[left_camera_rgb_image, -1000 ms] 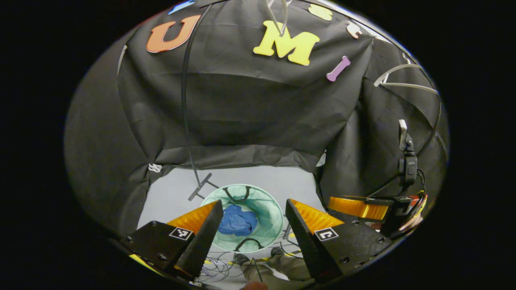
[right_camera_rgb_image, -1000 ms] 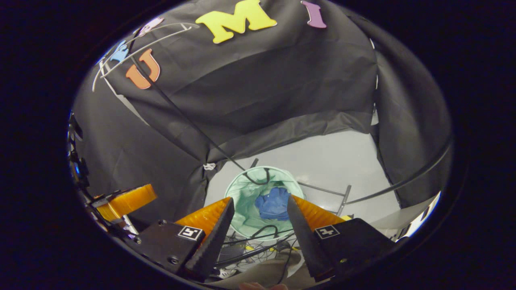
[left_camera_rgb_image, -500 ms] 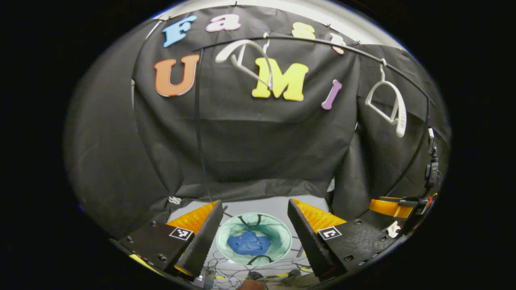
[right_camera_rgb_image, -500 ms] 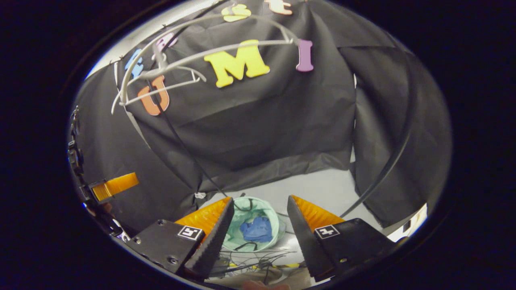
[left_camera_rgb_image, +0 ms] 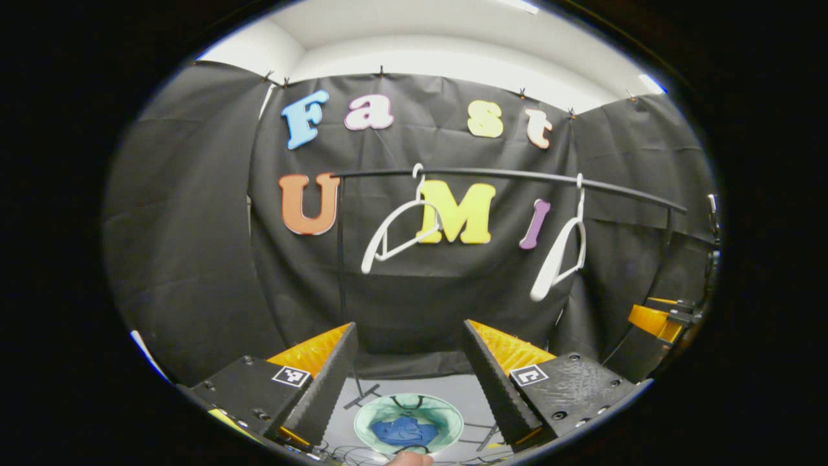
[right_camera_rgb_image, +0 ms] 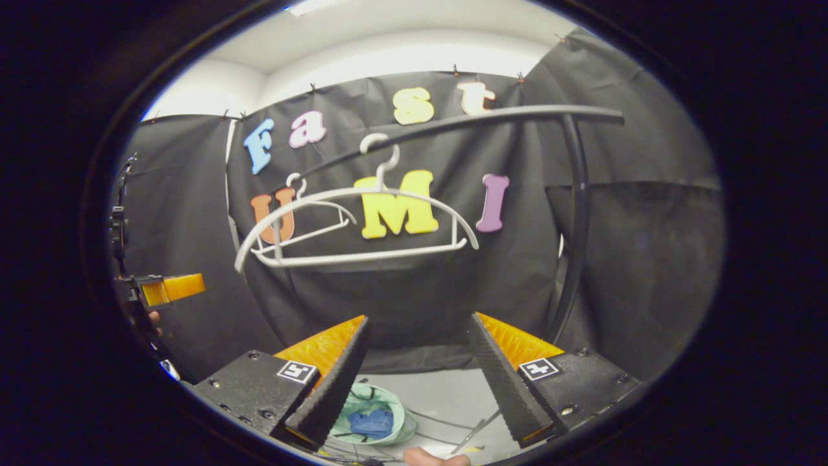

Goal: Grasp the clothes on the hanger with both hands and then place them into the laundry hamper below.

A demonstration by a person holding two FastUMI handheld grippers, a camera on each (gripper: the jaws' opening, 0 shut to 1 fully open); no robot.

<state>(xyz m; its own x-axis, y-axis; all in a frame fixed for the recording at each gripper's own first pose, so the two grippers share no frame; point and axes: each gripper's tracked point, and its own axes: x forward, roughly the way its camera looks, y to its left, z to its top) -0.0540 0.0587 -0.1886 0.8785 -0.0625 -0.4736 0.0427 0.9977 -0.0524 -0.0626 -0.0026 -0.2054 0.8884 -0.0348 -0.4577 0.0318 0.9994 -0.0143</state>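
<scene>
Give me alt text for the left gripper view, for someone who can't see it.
Two bare white hangers hang from a black rail against the booth's black cloth wall. Below, between the open fingers of the left gripper, a pale green laundry hamper on the grey floor holds a blue garment.

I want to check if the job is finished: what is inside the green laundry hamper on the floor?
Inside the green laundry hamper lies a crumpled blue garment, on the hamper's bottom. Anything under the garment is covered, so I cannot tell. Both white hangers on the rail are bare.
</scene>
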